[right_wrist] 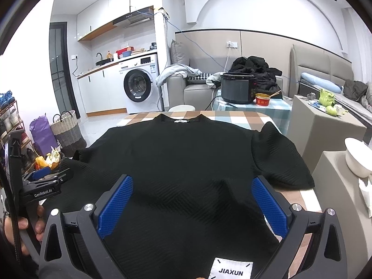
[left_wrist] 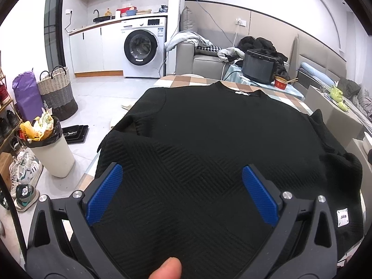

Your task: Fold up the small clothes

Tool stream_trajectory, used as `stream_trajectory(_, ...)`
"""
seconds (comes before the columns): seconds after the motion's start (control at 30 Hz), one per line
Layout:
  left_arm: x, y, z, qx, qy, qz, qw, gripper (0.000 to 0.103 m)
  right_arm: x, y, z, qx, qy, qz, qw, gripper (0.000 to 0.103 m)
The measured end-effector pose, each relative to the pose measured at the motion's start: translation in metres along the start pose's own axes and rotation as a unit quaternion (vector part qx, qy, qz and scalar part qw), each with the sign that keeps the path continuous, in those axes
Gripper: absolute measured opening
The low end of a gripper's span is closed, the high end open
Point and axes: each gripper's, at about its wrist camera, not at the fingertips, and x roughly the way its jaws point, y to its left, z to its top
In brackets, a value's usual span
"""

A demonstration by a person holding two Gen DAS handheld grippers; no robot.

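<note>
A black textured short-sleeved top (left_wrist: 220,134) lies flat on a checked table (left_wrist: 176,80), collar at the far end and hem toward me. It also shows in the right wrist view (right_wrist: 186,158), with a white JIAXUN label (right_wrist: 230,269) at the near hem. My left gripper (left_wrist: 182,174) is open over the near left part of the top, holding nothing. My right gripper (right_wrist: 191,184) is open over the near right part, holding nothing. The left gripper also shows at the left of the right wrist view (right_wrist: 46,176).
A white bin (left_wrist: 50,146) full of rubbish, a woven basket (left_wrist: 58,93) and shoes stand on the floor to the left. A black cooker (right_wrist: 237,88) and a red bowl (right_wrist: 264,99) stand beyond the table. Grey boxes (right_wrist: 325,125) stand at the right.
</note>
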Motion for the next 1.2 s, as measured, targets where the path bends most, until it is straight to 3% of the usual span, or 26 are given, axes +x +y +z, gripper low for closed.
stream_trajectory(0.47, -0.003, -0.007, 0.001, 0.028, -0.014, 0.000, 0.9995, 0.102, 0.007, -0.002, 0.000, 0.014, 0.014, 0.030, 0.999, 0.103)
stream_trajectory(1.2, -0.025, -0.008, 0.001, 0.035, -0.027, -0.003, 0.9990, 0.102, 0.009, -0.010, -0.007, 0.037, 0.022, 0.011, 0.999, 0.103)
